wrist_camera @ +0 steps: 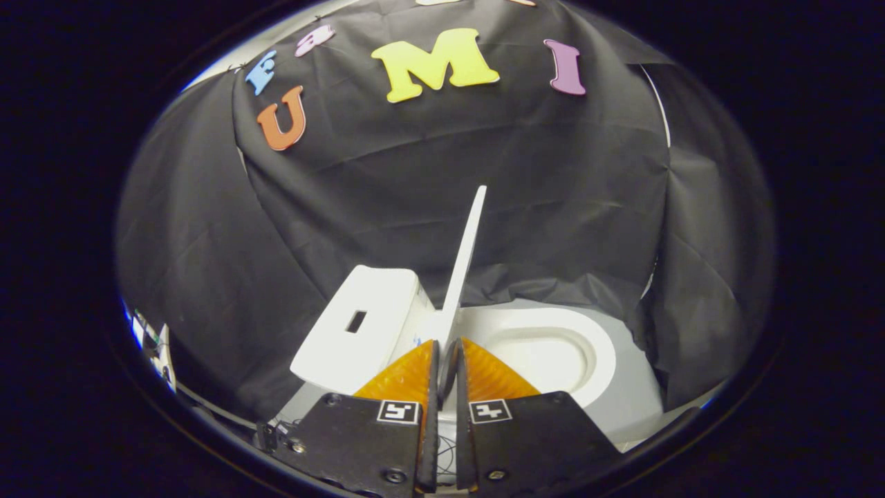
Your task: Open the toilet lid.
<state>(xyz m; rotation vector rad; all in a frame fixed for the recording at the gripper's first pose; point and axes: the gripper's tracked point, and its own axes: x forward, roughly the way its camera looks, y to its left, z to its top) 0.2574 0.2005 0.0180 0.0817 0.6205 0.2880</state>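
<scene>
Right, biggest first: toilet [608, 415] sits low in the booth, black cloth [387, 207] draped behind and round it. Tank [359, 328] is at about 10 o'clock from the fingertips, bowl and seat [553, 349] at about 2 o'clock. Lid [464, 259] is up, seen edge-on, running from just past the fingertips toward 12 o'clock, tipped slightly to 1. By my read it's standing near upright, so the open looks basically done.

Gripper [448, 346]: the two orange fingers [404, 377] are drawn together, only a thin slit between them. Lid's lower edge drops right at the tips. I can't tell whether both pads actually pinch it or the lid just stands past them.

Risks from here:
- Lid looks short of leaning on the tank. Let go or back off now and it may drop back onto the seat with a slam.
- If the fingers do hold the edge, pulling away while closed could drag the lid down or twist the hinge.
- Pushing on past upright could knock the lid against the tank.

Pose: gripper held above and in front of the toilet, pitched down, fingers aimed along the lid's hinge line, roughly level left to right.
</scene>
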